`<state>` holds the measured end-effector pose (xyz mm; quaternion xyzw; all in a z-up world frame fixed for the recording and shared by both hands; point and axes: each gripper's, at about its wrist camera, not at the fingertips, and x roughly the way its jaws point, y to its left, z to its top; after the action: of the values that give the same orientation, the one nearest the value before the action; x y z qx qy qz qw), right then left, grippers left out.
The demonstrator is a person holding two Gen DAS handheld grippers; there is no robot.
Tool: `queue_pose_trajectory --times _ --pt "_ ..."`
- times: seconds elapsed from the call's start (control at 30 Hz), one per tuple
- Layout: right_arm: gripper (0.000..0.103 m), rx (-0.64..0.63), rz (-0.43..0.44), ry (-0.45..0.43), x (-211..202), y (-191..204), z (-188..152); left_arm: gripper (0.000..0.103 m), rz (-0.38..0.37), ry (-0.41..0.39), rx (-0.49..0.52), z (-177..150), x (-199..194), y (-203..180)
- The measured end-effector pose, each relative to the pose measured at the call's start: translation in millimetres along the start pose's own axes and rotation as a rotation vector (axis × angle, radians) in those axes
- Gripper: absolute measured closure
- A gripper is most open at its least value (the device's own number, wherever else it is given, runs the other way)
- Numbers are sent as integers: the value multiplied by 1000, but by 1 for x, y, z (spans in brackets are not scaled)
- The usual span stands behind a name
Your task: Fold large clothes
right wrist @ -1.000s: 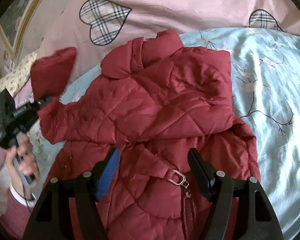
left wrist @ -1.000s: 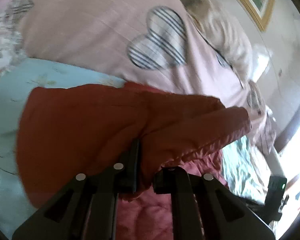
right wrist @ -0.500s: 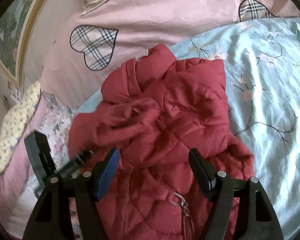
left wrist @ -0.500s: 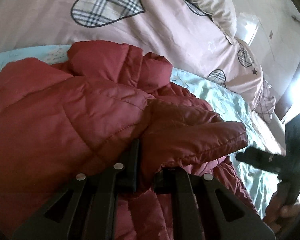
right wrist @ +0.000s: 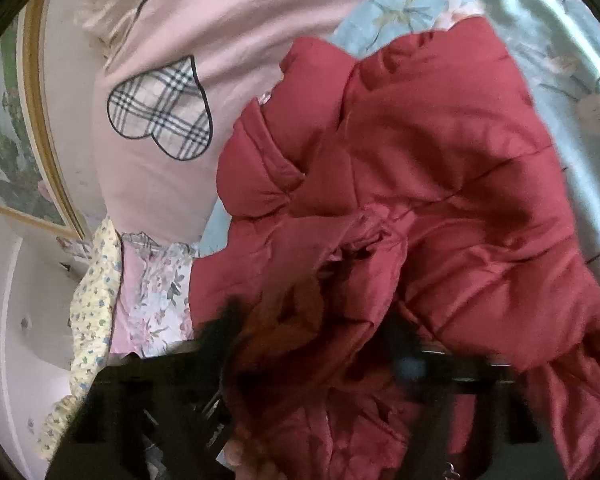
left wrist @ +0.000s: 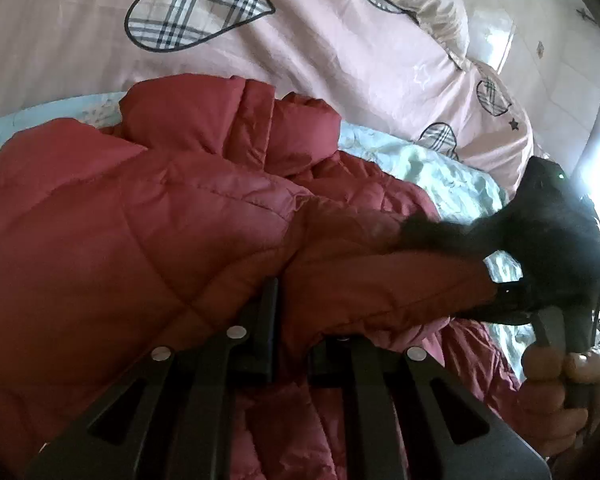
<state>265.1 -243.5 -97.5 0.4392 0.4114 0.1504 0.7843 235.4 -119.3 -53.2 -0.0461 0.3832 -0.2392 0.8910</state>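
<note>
Fingers of left gripper (left wrist: pixel 290 320) clamped on red jacket (left wrist: pixel 140 232) sleeve (left wrist: pixel 380 284), now carried across onto body at bed's (left wrist: pixel 452 172) middle. Right gripper (left wrist: pixel 512 300) moved close, too blurred to judge. Sleeve fold nearly done.

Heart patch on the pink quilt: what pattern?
Plaid: dark crossing stripes on cream, dark outline. The heart patch shows best in the right wrist view.

home bedroom, pink duvet (left wrist: pixel 340 40), framed picture (right wrist: pixel 16 152)
</note>
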Motion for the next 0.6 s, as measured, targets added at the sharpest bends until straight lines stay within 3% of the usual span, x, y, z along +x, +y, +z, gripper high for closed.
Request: queue_pose_trajectory --times 0.1,0.23,0.3,0.37,0.6 --pt "89 -22 -9 -35 -4 4 1 92 -35 52 -8 0 2 3" --pt "93 -84 -43 -67 -14 16 2 82 -125 108 -6 -2 -7 8" --pt "94 -126 -78 -98 -20 22 2 53 -128 111 -2 -4 -18 12" --pt "94 -144 -94 -124 -29 23 4 40 -138 94 -10 -6 -32 19" --pt "95 -255 -284 -174 -42 13 4 40 -46 34 -51 11 -64 67"
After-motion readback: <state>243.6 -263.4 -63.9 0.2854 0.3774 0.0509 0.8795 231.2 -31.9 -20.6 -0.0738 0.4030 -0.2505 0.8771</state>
